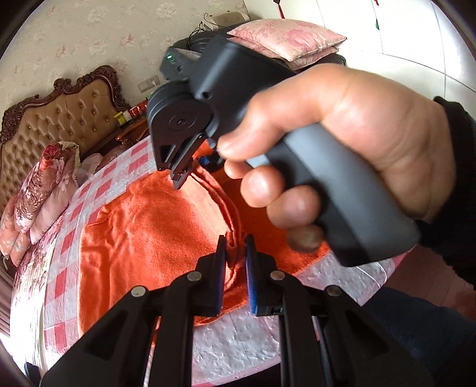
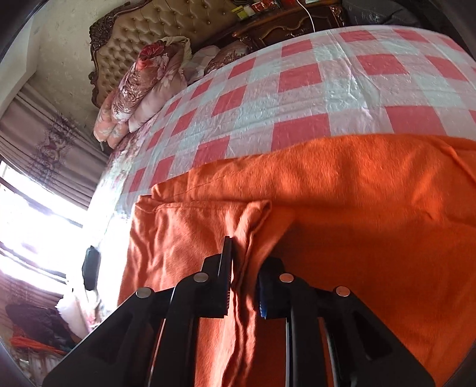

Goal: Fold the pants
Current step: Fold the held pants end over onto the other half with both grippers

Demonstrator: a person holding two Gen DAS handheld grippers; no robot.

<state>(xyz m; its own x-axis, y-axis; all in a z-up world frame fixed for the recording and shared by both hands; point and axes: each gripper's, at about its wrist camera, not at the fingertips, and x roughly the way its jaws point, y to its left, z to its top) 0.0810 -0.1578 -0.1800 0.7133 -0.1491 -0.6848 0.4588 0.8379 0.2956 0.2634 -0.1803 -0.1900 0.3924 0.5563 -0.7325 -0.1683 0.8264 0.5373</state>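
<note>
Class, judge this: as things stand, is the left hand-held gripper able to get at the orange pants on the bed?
Probably yes: the left hand-held gripper already has a fold of the orange pants between its fingers.

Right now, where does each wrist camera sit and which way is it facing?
Left wrist: rides the left gripper, looking down along its fingers, which pinch a fold of the orange fleece pants; the person's right hand and right gripper cross its view.
Right wrist: rides the right gripper, looking down across the pants toward the tufted tan headboard; only its own fingers show, cloth between them.
Shared: pants, pink-and-white checked bedspread, headboard, floral pillows.
</note>
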